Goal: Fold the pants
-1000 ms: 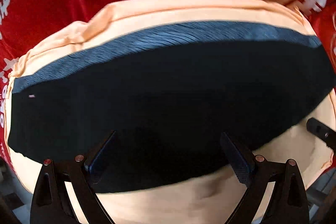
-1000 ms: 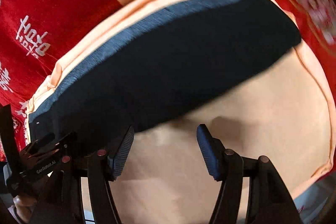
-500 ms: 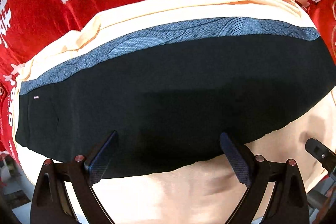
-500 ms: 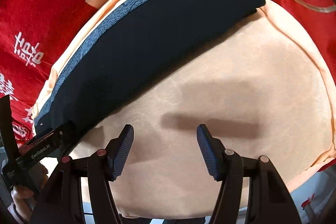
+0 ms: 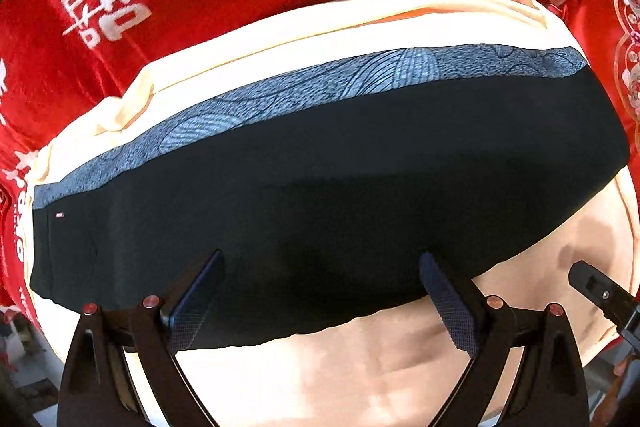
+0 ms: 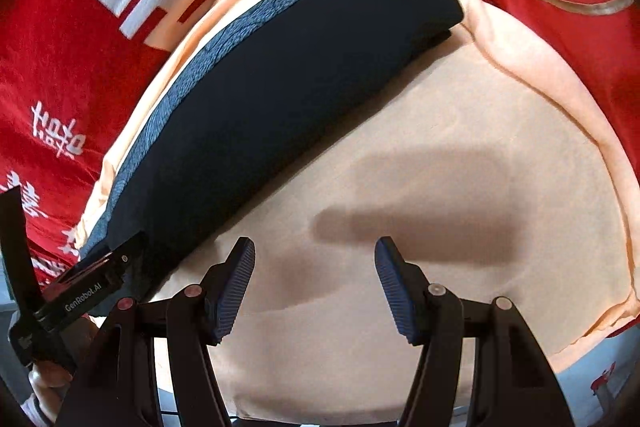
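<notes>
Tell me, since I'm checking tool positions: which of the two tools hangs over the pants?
The left tool: its open fingers frame the black pants. The right tool, also open, hangs over bare peach cloth beside them.

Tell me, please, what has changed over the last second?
Both hand-held grippers drew back from the folded pants: the right hand-held gripper now hovers over bare peach cloth, the left hand-held gripper over the pants' near edge. Both stay open; the pants stay folded.

One pants (image 5: 320,195), two tongs (image 5: 320,297), two cloths (image 6: 460,187).
</notes>
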`<state>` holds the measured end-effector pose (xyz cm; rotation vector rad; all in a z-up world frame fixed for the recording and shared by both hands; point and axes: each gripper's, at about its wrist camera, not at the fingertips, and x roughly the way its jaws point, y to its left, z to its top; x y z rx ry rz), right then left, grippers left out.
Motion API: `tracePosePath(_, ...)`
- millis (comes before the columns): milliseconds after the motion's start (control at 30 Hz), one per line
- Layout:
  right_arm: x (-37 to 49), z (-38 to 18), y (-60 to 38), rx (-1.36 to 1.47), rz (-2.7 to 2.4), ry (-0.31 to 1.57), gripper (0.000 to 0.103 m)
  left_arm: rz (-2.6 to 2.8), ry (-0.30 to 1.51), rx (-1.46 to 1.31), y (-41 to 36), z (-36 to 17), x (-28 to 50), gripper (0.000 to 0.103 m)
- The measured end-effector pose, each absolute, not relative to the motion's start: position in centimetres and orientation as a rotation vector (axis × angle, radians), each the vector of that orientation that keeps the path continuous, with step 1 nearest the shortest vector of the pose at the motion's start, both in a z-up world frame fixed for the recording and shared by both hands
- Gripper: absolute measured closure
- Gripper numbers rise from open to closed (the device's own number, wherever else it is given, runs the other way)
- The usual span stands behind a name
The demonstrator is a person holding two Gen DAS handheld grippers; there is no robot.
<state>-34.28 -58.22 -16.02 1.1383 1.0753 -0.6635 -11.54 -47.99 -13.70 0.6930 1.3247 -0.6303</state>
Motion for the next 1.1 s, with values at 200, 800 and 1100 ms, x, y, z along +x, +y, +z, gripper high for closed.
tracePosePath(200,-35.6,-16.0,-59.2,1.167,-0.676,1.038,0.037,-0.636,1.318,0.701,-49.2,-13.4,-12.2,0.005)
tracePosePath(800,-37.9,-15.9,-63.9,1.242,-0.739,0.852,0.037,-0.577,1.415,0.510,-49.8,-17.1,-10.6,0.000)
tracePosePath(1100,-37.1,-14.3,-67.6,1.165,-0.820,0.826,0.086,-0.578,1.399,0.533,-50.2,-16.6,-11.4,0.000)
